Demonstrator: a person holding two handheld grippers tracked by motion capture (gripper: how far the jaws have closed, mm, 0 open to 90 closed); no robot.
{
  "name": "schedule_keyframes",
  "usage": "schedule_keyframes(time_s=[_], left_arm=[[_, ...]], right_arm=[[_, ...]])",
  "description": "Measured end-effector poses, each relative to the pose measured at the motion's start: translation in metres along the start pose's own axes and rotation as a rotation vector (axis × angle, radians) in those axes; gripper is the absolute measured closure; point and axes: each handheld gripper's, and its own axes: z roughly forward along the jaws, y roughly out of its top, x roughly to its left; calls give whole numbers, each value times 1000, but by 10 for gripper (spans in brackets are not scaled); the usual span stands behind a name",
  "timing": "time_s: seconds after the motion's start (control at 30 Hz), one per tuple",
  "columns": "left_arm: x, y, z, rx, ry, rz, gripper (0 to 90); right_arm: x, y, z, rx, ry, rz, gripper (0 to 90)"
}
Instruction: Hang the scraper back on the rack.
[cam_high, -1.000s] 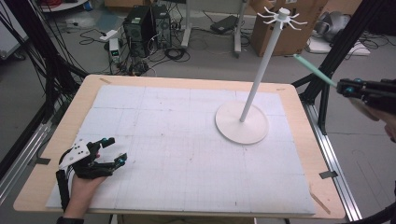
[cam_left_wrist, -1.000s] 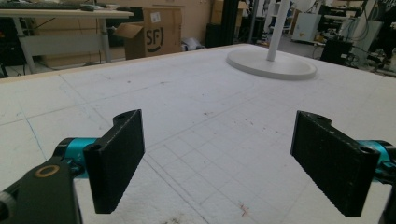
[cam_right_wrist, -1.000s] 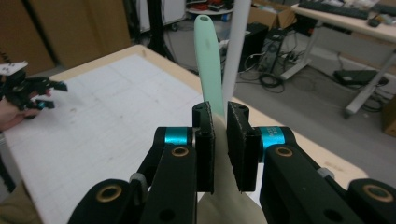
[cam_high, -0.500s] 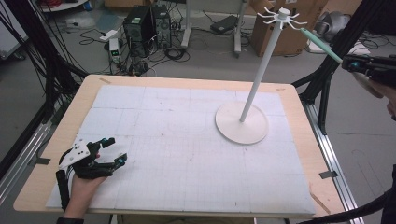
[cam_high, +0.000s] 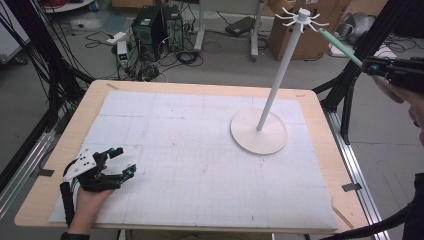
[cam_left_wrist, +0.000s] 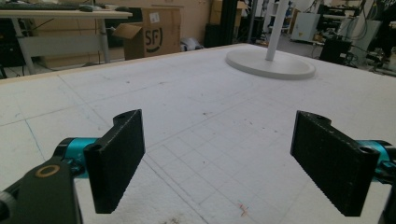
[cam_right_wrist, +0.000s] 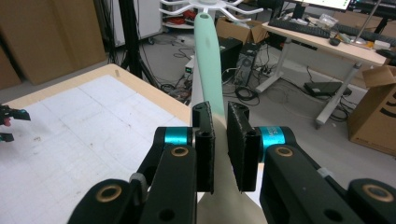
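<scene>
A tall white stand (cam_high: 280, 75) rises from a round base (cam_high: 258, 132) at the right of the table, with a ring of hooks (cam_high: 301, 17) on top. My right gripper (cam_high: 370, 65) hovers off the table's right edge at hook height, shut on a pale green utensil (cam_high: 340, 47) that points up-left, its tip just right of the hooks. In the right gripper view the utensil's handle (cam_right_wrist: 208, 60) runs out from between the jaws of that gripper (cam_right_wrist: 220, 140) toward the hooks (cam_right_wrist: 205, 7). My left gripper (cam_high: 125, 161) rests on the mat near the front left corner, open and holding nothing (cam_left_wrist: 219, 158).
A white gridded mat (cam_high: 200, 150) covers the wooden table (cam_high: 320, 125). The stand's base (cam_left_wrist: 271, 65) lies far ahead of the left gripper. Black frame posts (cam_high: 350, 75) stand beside the table's right edge. Computers, cables and cardboard boxes sit on the floor behind.
My right gripper has risen with the green utensil, bringing its tip from mid-pole height up beside the hooks. The left gripper has stayed put.
</scene>
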Motion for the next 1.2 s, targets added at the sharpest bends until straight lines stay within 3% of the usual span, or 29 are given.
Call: schedule_keyframes(time_s=[0.73, 1.2], left_arm=[[0, 0, 0, 0, -2, -2, 182], [0, 0, 0, 2, -3, -1, 182]], right_arm=[[-1, -11, 16, 24, 5, 14, 817], [1, -18, 38, 35, 23, 9, 788]])
